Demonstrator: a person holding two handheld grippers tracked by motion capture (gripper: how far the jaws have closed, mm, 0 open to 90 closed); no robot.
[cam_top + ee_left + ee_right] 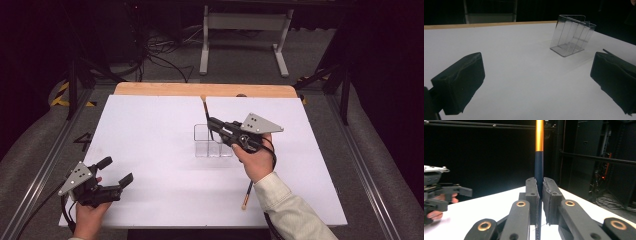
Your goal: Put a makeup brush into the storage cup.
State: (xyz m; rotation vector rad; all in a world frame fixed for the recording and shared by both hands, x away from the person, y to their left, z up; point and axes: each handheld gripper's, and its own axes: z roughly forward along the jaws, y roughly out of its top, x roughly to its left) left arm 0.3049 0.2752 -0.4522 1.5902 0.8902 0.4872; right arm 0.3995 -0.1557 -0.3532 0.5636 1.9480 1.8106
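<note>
A long, thin brush [205, 112] was clamped between the closed jaws of the right gripper [212, 123], gripped along its dark handle so that the orange end rose past the pads [533, 195]; it was held over the clear divided holder [214, 141] near the middle of the white table [150, 150], apparently so that it could be lowered into a compartment. The left gripper [116, 172] was kept at the near left corner, well apart from the holder, its jaws wide open and empty, probably left free to steady the holder.
</note>
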